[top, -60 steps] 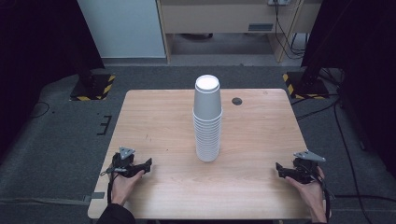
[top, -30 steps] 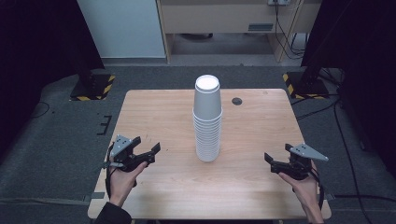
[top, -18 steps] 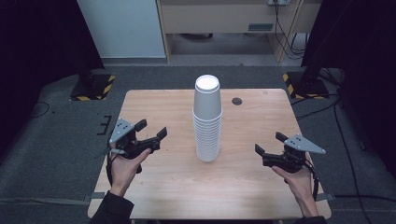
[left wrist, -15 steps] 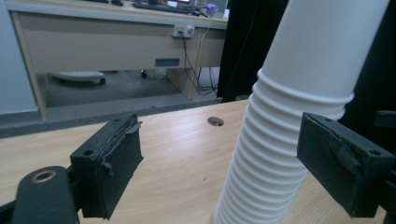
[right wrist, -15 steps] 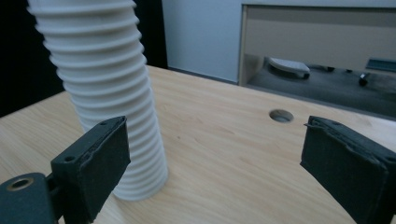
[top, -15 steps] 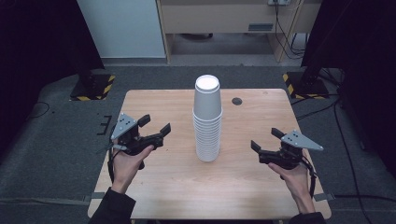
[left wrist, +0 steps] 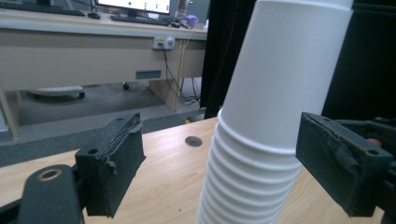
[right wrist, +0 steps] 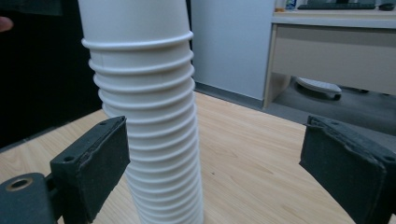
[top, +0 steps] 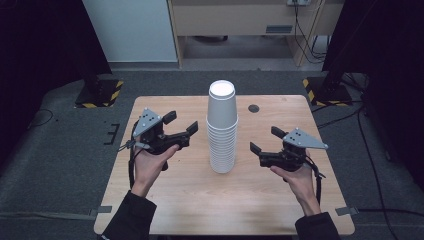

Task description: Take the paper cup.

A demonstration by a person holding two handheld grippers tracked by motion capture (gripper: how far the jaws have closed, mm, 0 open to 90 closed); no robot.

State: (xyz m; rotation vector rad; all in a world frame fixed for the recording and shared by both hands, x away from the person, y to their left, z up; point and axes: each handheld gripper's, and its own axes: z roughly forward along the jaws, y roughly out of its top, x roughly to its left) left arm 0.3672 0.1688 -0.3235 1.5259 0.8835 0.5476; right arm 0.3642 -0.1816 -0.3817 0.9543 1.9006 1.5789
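While both grippers flank it, cup stack [top: 222, 127] stands upright.

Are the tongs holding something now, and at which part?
Nothing is held. Both tongs, left and right, are open beside the cup stack, not touching it.

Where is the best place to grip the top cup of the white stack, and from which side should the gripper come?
Probably on the smooth bare wall of the top cup, above the ridged rims of the cup stack. The stack stands upright with cups inverted, so come level from the side. The left gripper, jaws open, is higher and already faces that wall; the right gripper faces the rims lower down.
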